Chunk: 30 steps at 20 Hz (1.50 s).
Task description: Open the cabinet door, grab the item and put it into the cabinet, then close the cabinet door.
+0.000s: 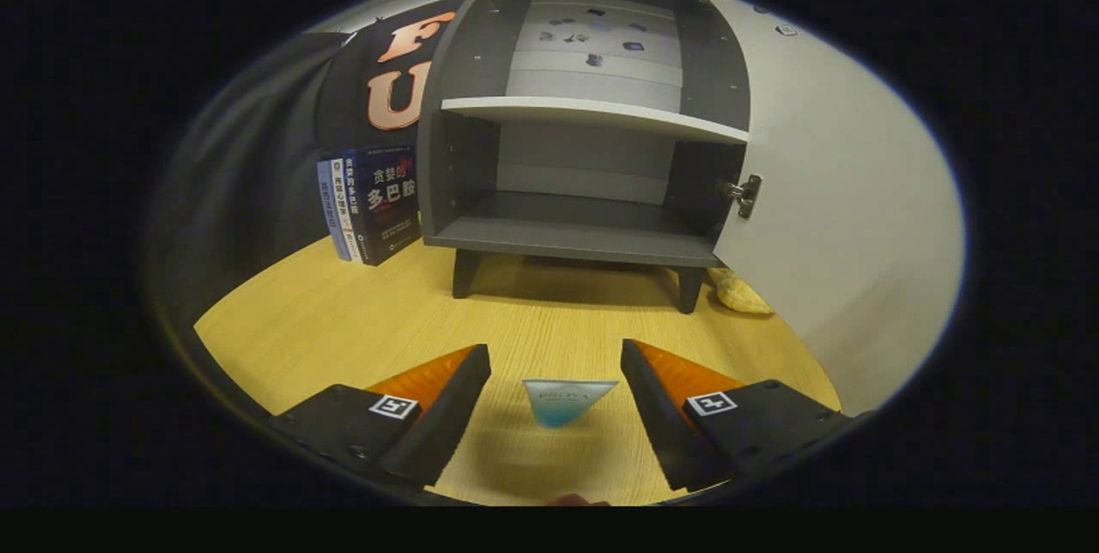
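A small grey cabinet (592,227) stands on the wooden table beyond my fingers, its white door (841,218) swung wide open to the right. Inside, a white shelf (592,117) splits it into an upper and a lower bay; both bays look bare. A small pale blue item (567,403), wedge-shaped, stands on the table between my two fingers. My gripper (556,360) is open around it, and neither finger touches it.
Three books (369,205) stand upright against the cabinet's left side. A yellow soft object (740,294) lies under the open door beside the cabinet's right leg. Bare wooden tabletop (343,321) spreads between the fingers and the cabinet.
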{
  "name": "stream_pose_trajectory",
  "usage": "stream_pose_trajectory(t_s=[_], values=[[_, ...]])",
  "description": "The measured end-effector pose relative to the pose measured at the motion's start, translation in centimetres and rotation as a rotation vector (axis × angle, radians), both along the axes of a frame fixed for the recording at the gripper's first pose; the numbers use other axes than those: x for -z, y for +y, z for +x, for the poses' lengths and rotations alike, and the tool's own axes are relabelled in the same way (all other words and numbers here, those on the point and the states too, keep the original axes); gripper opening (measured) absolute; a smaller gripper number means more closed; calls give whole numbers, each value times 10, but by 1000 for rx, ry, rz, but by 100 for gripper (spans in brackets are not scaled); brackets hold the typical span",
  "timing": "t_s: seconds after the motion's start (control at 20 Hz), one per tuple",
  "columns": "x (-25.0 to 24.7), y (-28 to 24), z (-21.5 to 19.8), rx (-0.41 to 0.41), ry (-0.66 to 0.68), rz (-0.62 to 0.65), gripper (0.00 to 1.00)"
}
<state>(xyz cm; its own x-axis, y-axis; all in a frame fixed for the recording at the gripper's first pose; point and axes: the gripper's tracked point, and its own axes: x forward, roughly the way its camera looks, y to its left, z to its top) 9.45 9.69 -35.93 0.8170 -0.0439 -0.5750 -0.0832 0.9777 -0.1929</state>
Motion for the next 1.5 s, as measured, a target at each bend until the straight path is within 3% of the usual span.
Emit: stream_pose_trajectory(t_s=[0.35, 0.45, 0.5, 0.6, 1.0, 1.25, 1.35, 1.5], values=[[49, -20, -12, 64, 112, -9, 96], [50, -18, -13, 73, 130, 22, 69], [50, -16, -14, 72, 155, 42, 61], [37, -9, -12, 69, 155, 90, 59], [-123, 16, 58, -4, -108, 132, 58], [-244, 36, 114, -42, -298, 260, 58], [-270, 39, 138, -59, -316, 314, 58], [-287, 31, 179, -65, -304, 274, 58]])
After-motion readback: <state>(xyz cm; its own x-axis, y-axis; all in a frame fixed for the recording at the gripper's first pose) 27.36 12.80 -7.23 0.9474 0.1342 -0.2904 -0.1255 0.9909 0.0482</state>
